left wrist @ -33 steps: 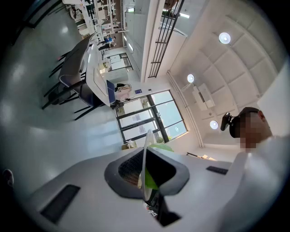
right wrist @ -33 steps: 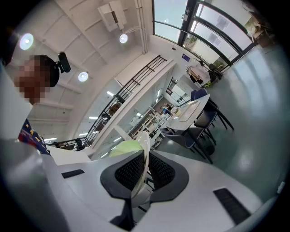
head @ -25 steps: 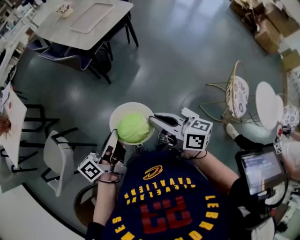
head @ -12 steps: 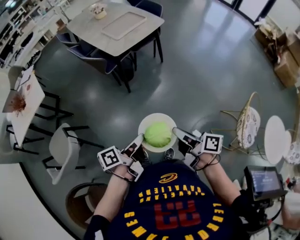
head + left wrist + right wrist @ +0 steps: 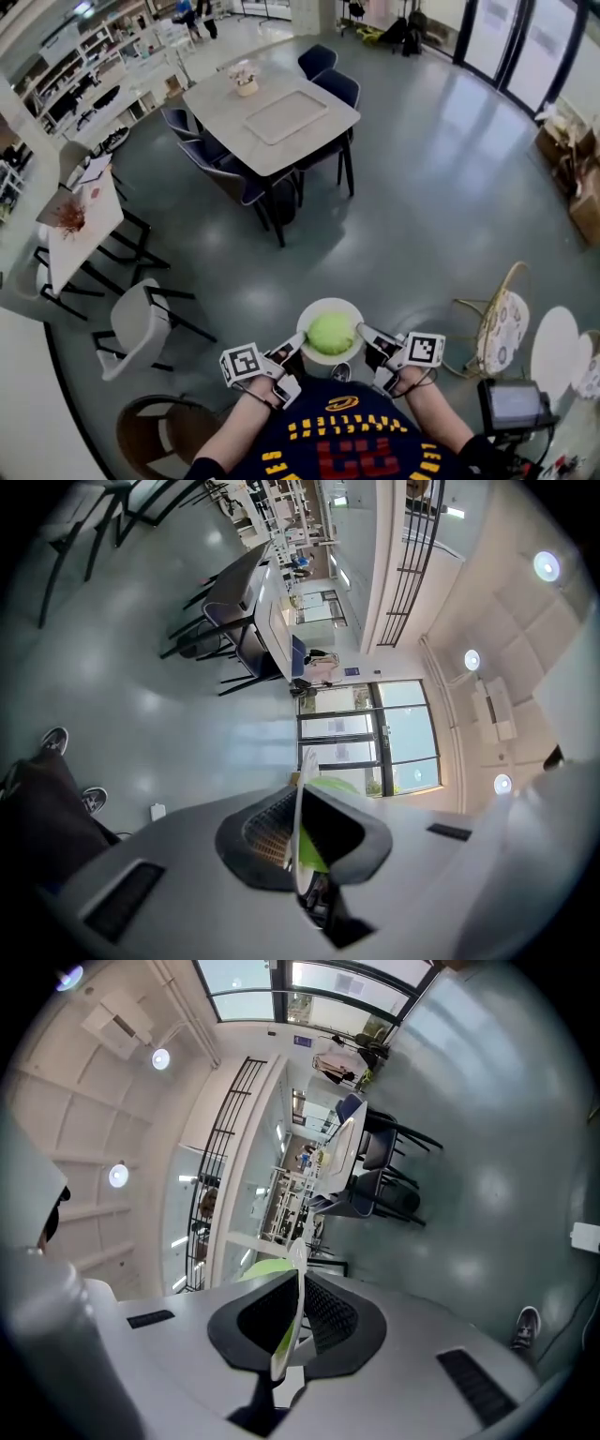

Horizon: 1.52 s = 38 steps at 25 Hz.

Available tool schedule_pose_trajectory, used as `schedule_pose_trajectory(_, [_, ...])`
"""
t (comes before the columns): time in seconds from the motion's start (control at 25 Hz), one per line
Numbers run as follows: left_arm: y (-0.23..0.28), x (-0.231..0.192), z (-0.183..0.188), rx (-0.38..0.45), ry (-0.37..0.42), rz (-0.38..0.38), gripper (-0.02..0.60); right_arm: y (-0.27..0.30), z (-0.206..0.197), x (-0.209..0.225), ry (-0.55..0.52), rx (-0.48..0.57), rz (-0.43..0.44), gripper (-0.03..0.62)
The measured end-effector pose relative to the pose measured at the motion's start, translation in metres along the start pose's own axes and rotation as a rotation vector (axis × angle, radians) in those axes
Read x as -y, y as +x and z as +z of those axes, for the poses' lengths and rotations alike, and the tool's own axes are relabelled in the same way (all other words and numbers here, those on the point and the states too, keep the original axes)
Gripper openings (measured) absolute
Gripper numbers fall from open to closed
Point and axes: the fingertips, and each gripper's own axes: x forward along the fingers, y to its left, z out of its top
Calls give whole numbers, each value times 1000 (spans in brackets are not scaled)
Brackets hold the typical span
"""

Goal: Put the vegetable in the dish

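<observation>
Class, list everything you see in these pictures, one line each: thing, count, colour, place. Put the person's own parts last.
dish: one, white, held over the floor in front of the person.
vegetable: one, green, round, in the dish.
dining table: one, pale grey, far centre.
blue chairs: about five, dark blue, around the dining table.
white chair: one, white, left.
wire chair: one, gold-toned, right.
shirt: one, dark blue with yellow lettering, bottom.
left claw: one, white, shut on the dish's left rim.
right claw: one, white, shut on the dish's right rim.
</observation>
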Motion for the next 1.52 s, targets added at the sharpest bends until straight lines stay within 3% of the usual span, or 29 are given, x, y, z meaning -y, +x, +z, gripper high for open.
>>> schedule_pose_trajectory(0.36, [9,-15,15,21,-21,30,14,17,10,15,-1,-34,22,21])
schedule_pose_trajectory(0.48, [28,-11,32,-4,0,7,14,23,29,24,-20,-21,-19,21])
schedule_pose_trajectory(0.64, [51,-2,62,-37,11,-26,14,37,53,31,-5,11,-77,20])
schedule_pose_trajectory(0.8, [67,-3,101,-67,16,-14,14,71,83,24,-57,36,-32,21])
schedule_pose_trajectory(0.96, [80,-2,145,-97,44,-12,14,101,101,30,-17,66,-101,21])
schedule_pose_trajectory(1.12, [85,-1,183,-117,30,-37,14,142,120,15,-69,75,-51,21])
schedule_pose_trajectory(1.32, [85,-5,225,-126,15,-45,14,173,123,27,12,83,-168,21])
schedule_pose_trajectory(1.52, [92,-2,250,-126,-6,-74,14,203,141,19,-59,63,-128,21])
